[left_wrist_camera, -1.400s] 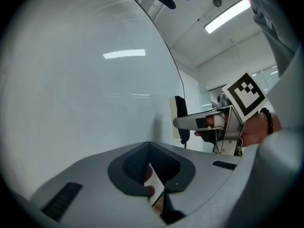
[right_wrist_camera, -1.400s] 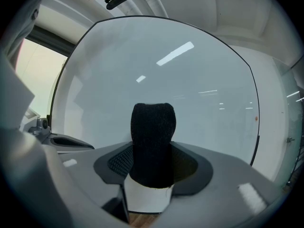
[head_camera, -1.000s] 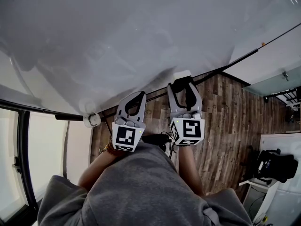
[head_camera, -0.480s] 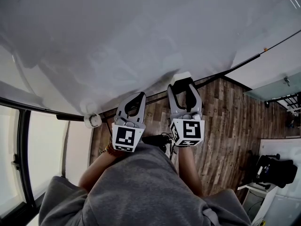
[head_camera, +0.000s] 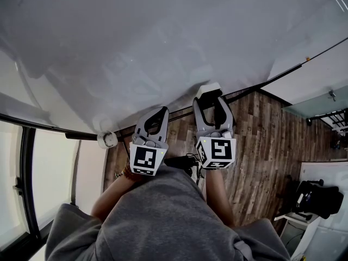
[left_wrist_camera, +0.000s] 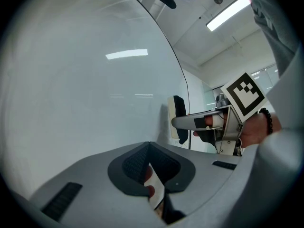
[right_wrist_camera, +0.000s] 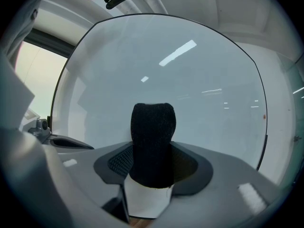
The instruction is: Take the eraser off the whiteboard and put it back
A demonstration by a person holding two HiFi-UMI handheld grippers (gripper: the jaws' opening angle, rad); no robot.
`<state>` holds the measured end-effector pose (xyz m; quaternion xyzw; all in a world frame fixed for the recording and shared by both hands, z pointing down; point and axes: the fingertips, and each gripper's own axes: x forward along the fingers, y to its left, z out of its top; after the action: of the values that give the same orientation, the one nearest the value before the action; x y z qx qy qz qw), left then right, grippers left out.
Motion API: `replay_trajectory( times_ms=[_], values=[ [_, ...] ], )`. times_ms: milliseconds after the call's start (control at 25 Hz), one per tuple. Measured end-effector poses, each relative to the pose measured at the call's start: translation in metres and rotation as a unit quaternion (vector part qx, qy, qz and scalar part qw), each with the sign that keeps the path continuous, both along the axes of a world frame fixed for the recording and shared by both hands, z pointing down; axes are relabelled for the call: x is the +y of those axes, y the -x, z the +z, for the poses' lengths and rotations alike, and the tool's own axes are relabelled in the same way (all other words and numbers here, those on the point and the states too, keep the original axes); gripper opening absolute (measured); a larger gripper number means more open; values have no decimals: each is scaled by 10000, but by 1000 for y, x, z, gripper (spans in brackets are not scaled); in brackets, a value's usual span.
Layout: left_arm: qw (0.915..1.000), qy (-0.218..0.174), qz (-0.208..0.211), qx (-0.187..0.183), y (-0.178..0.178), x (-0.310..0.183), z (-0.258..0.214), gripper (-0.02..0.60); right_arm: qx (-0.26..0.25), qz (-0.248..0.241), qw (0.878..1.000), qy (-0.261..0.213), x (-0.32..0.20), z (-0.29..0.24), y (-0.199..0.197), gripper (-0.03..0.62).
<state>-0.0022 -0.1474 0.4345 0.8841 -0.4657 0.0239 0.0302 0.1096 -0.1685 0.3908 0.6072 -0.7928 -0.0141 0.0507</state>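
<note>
The whiteboard (head_camera: 163, 37) fills the upper head view. My right gripper (head_camera: 211, 95) is shut on the eraser (head_camera: 209, 89), a white block with black felt, held up at the board's lower edge. In the right gripper view the eraser's felt (right_wrist_camera: 153, 141) stands between the jaws, facing the whiteboard (right_wrist_camera: 199, 80). Whether it touches the board I cannot tell. My left gripper (head_camera: 157, 115) hangs just left of it, shut and holding nothing. From the left gripper view the eraser (left_wrist_camera: 176, 118) and the right gripper (left_wrist_camera: 202, 124) show beside the whiteboard (left_wrist_camera: 85, 89).
Wood plank floor (head_camera: 261, 140) lies below the board. A round white fitting (head_camera: 107, 140) sits at the board's lower left corner, next to a dark window frame (head_camera: 24, 173). A black chair (head_camera: 321, 192) and a white desk stand at the far right.
The right gripper has lifted the eraser slightly toward the board, so its white body now shows above the fingers. The left gripper has stayed put.
</note>
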Motion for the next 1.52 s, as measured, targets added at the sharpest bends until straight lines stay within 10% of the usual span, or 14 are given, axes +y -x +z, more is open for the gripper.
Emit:
replay_trajectory(
  times_ms=[1520],
  values=[
    [10000,76,25,-13,-1,-6,0,6,162,-114,9998,13,-13,4,9,249]
  ],
)
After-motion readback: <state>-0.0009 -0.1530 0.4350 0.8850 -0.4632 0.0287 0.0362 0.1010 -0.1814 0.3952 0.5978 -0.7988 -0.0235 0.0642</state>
